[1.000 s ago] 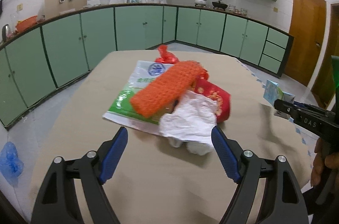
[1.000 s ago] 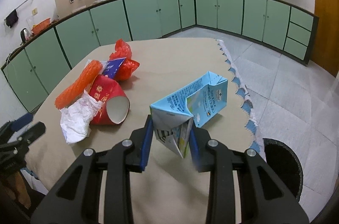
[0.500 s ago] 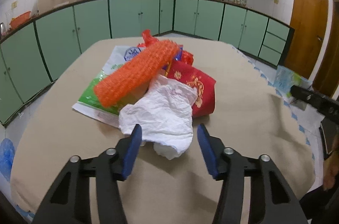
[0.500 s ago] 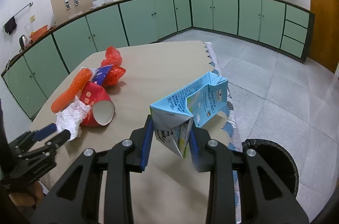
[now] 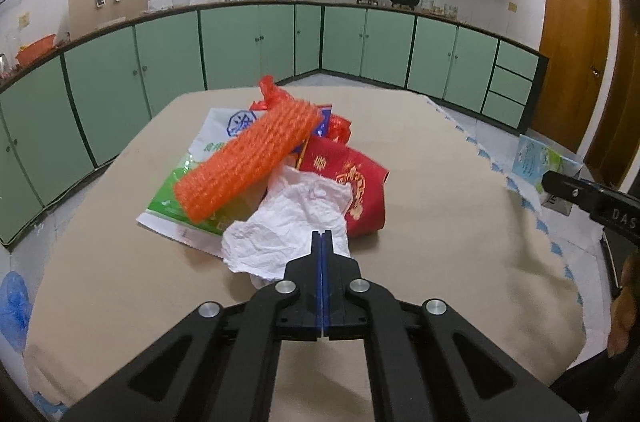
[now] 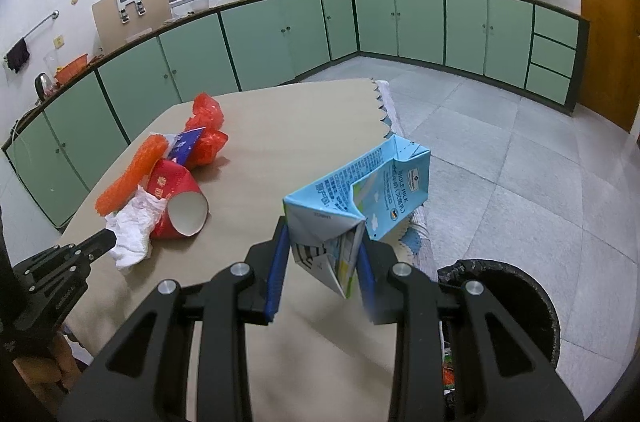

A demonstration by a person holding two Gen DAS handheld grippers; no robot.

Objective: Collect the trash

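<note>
1. The left claw (image 5: 322, 242) is pinched together on the near edge of the tissue (image 5: 288, 222), which lies on the bench (image 5: 440, 190).
2. The tissue leans against a red cup (image 5: 352, 182), beside an orange mesh roll (image 5: 248, 158).
3. The right claw (image 6: 322, 254) is clamped on the blue carton (image 6: 360, 190), held above the bench edge.
4. A black bin (image 6: 520, 286) stands on the floor just right of it.

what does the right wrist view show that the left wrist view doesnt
Only the right wrist view shows the black bin on the floor and the open mouth of the red cup. Only the left wrist view shows the green and white bag under the pile. Both show the white tissue, the orange mesh roll and the blue milk carton.
</note>
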